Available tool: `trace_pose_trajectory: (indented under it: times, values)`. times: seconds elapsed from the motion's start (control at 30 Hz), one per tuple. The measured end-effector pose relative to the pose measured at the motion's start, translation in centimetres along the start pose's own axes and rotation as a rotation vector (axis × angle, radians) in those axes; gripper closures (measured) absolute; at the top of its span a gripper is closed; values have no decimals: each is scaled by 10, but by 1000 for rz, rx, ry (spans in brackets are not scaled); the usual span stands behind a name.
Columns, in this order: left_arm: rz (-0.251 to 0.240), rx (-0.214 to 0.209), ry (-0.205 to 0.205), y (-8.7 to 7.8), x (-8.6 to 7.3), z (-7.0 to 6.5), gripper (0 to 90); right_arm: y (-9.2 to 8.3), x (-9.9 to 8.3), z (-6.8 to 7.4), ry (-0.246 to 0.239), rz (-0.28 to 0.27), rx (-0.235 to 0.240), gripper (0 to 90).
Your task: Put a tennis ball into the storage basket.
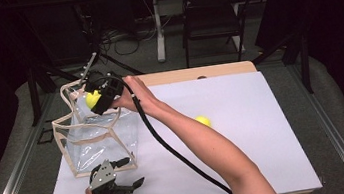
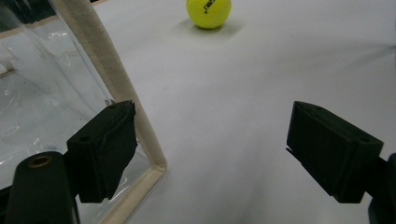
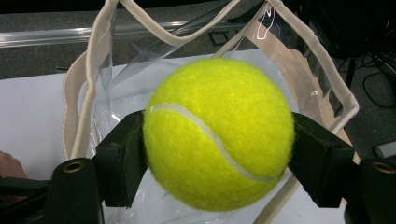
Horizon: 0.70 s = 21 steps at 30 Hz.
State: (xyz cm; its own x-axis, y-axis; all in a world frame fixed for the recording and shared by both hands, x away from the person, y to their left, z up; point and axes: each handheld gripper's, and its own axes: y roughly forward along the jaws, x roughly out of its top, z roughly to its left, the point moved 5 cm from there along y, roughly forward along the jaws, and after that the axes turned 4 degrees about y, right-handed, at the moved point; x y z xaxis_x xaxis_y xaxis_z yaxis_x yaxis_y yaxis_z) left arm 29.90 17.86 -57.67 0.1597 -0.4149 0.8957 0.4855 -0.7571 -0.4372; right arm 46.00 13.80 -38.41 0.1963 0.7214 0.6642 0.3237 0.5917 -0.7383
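My right gripper (image 1: 94,98) is shut on a yellow tennis ball (image 3: 218,133) and holds it over the open mouth of a clear plastic bag (image 1: 95,137) with beige trim. In the right gripper view both black jaws press on the ball's sides, and the bag's rim (image 3: 88,79) opens right behind it. A second tennis ball (image 1: 203,121) lies on the white sheet, right of the forearm. My left gripper (image 1: 139,186) rests near the table's front edge, open, with nothing between its jaws. One of its jaws sits beside the bag's lower corner (image 2: 154,161); the loose ball (image 2: 208,12) lies farther off.
A white sheet (image 1: 246,137) covers the wooden table. The right gripper's black cable (image 1: 166,145) trails along the forearm to the front edge. A dark chair (image 1: 212,13) and a table leg stand beyond the far edge, with cables on the floor.
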Motion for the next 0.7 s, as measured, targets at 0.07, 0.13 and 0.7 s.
trace_pose_trajectory:
  times: [0.07,0.13,0.7]
  values:
    - [0,1,3,0,0,0,161,2,-1,1,-1,5,0,266]
    - [0,1,0,0,0,0,161,3,-2,1,-2,9,0,266]
    - [-1,-2,1,0,0,0,161,8,-8,0,5,38,1,265]
